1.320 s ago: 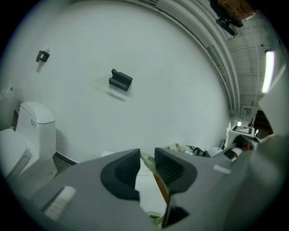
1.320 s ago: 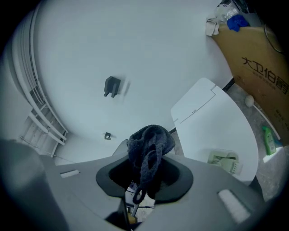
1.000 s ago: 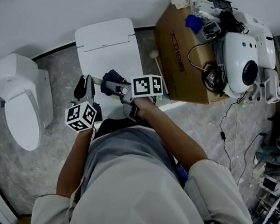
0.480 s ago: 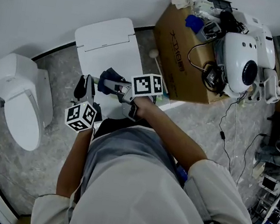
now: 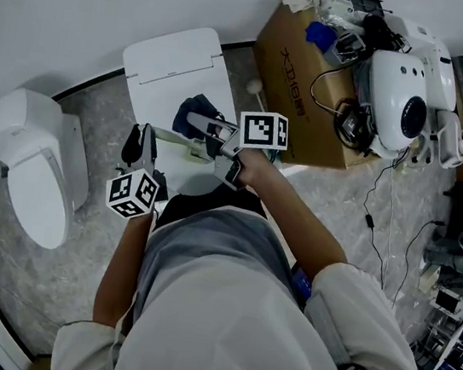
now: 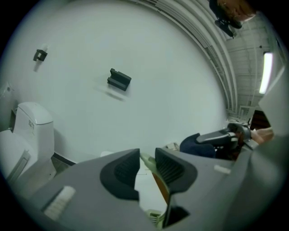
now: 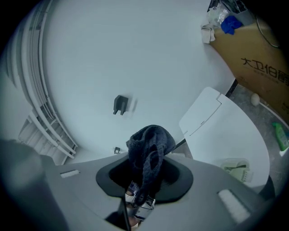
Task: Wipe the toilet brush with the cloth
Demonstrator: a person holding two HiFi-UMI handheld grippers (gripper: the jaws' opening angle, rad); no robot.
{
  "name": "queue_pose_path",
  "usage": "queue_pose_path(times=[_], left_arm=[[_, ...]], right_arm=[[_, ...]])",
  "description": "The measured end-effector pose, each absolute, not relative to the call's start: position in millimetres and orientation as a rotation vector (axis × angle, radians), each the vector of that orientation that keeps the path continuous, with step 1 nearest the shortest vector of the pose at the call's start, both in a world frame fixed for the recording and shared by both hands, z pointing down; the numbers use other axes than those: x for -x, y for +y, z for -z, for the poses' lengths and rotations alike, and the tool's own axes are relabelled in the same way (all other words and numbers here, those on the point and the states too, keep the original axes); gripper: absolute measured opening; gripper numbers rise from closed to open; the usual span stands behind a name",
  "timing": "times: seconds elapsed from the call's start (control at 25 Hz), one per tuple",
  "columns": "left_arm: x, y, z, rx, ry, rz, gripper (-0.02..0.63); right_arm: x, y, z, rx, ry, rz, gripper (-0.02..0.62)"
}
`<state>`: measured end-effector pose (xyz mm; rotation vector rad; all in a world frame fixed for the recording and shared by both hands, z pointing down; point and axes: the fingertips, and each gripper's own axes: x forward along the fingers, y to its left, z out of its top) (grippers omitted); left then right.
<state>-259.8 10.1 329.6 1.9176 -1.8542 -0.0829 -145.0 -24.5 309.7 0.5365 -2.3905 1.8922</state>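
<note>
Left gripper (image 5: 142,148): we see its jaws clenched on the pale green toilet brush (image 6: 147,160), whose handle sits between the pads.
Brush head: mostly cut off below the jaws.
Right gripper (image 7: 144,178): clamped on the dark blue cloth (image 7: 151,144), which bunches over its fingertips.
Cloth to brush: near; we cannot tell whether they touch.

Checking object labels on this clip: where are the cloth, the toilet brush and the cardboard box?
cloth (image 7: 151,142), right gripper view, on the bunched top above the jaws.
toilet brush (image 6: 147,160), left gripper view, on the pale handle between the jaws.
cardboard box (image 5: 292,94), head view, on the printed side face.
</note>
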Motion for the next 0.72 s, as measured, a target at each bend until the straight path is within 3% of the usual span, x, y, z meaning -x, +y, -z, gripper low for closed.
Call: queue_pose_path(times=[0.72], left_arm=[[259, 20, -325, -1.917, -1.821, 0.153, 0.000]], right_arm=[[116, -39, -306, -0.610, -2.414, -1.939, 0.095]])
